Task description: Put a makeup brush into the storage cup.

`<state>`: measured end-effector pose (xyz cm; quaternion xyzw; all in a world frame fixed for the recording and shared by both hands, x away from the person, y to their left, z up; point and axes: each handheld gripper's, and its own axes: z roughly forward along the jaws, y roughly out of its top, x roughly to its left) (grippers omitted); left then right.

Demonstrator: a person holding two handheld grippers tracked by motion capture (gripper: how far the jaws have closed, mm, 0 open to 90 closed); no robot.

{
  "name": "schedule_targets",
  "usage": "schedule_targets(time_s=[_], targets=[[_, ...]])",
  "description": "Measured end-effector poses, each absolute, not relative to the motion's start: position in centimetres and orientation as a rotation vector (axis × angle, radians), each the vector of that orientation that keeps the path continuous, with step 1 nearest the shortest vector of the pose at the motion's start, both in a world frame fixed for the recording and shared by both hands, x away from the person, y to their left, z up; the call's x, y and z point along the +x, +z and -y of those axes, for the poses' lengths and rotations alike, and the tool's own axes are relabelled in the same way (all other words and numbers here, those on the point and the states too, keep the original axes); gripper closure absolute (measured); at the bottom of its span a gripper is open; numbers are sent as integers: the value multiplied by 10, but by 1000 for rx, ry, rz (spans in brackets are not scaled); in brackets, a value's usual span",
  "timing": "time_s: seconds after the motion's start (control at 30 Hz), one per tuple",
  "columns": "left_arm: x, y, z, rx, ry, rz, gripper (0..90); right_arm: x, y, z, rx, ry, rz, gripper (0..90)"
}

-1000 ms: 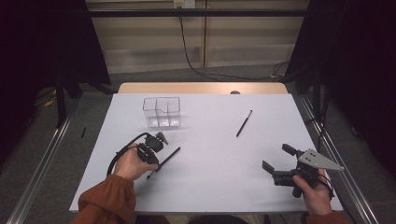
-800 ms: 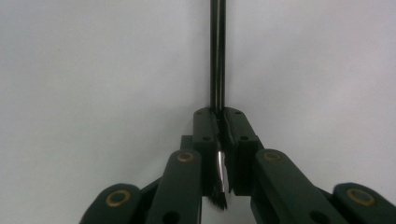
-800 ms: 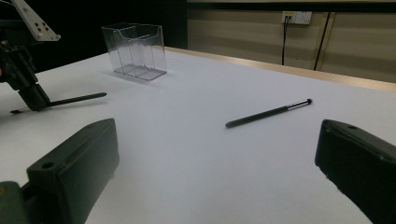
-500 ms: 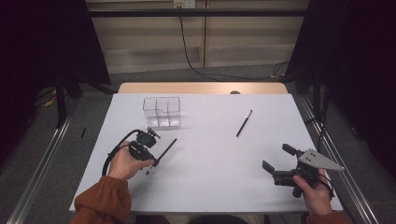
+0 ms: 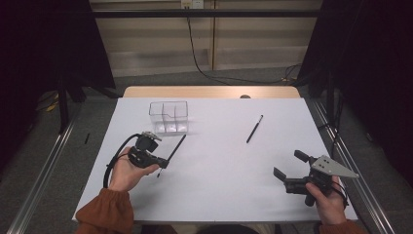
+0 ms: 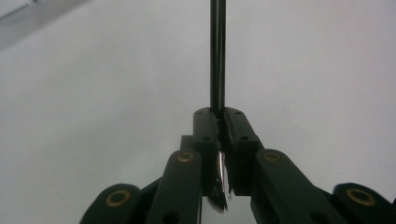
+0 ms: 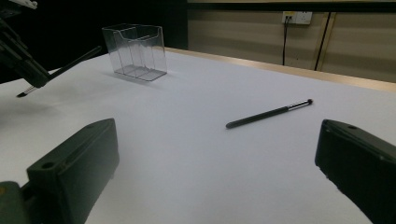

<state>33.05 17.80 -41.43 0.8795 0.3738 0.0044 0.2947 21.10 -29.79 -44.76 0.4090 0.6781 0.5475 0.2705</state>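
My left gripper is shut on a thin black brush and holds it slightly above the white table, its handle slanting toward a clear divided box. In the left gripper view the jaws pinch the brush near its silver ferrule, bristles toward the camera. A second black brush lies flat at mid-right, also seen in the right gripper view. My right gripper rests open at the near right with nothing between its jaws.
The clear box stands upright at the back left of the white table. The table's wooden far edge lies behind it. Dark curtains hang at both sides, and a cable runs down the back wall.
My left hand has raised the held brush a little and drifted slightly left. The right hand and the loose brush have stayed put.
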Motion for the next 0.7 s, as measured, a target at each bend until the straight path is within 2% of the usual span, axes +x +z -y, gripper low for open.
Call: schedule_targets(time_s=[0.3, 0.43, 0.7], targets=[[327, -411, -189, 2210, 80, -968, 845, 210, -448, 298, 1103, 1470, -1825, 0], [321, -415, -196, 2143, 152, -943, 844, 210, -447, 299, 1106, 1469, -1820, 0], [313, -405, -210, 2001, 196, -894, 844, 210, -447, 298, 1102, 1474, -1825, 0]])
